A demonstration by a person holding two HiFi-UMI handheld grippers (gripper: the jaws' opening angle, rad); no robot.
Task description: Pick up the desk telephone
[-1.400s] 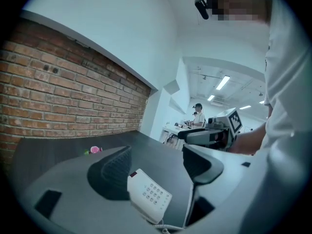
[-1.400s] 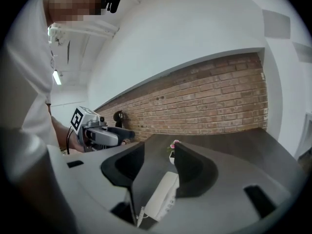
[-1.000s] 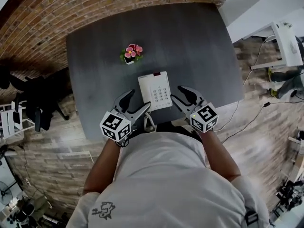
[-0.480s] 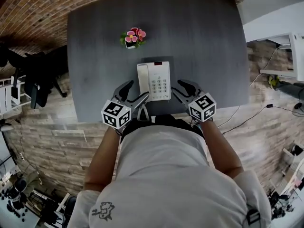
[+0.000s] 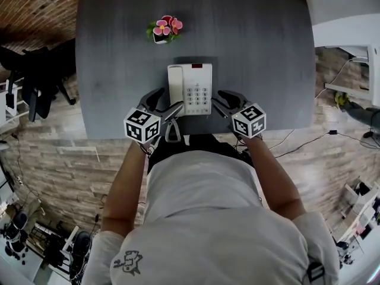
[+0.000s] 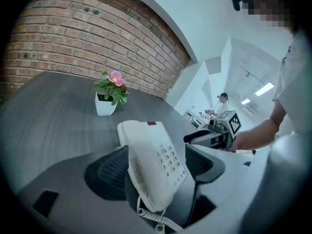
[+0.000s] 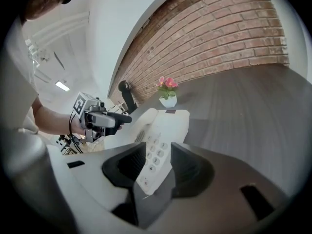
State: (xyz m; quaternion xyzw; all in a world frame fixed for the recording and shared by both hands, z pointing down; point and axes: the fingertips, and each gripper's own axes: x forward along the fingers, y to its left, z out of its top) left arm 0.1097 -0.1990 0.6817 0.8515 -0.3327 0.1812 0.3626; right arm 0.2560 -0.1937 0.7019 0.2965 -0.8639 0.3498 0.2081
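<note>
A white desk telephone (image 5: 190, 89) lies flat on the dark grey table (image 5: 261, 52), with its handset on the left side and its keypad on the right. My left gripper (image 5: 164, 104) stands open at the phone's near left corner. In the left gripper view the telephone (image 6: 155, 162) shows between the two pads with a gap on each side. My right gripper (image 5: 222, 101) is at the near right corner. Its jaws are closing, and the telephone (image 7: 158, 145) sits between them untouched. A coiled cord (image 6: 157, 218) trails from the phone's near end.
A small white pot of pink flowers (image 5: 162, 29) stands behind the phone. The table's near edge runs just under both grippers. A brick wall (image 6: 92, 38) backs the table. Dark chairs (image 5: 35, 76) stand at the left, and a white desk and cables (image 5: 350, 82) at the right.
Both grippers have come down and forward to the table, from just short of the phone to its two near corners. The phone has not moved on the table.
</note>
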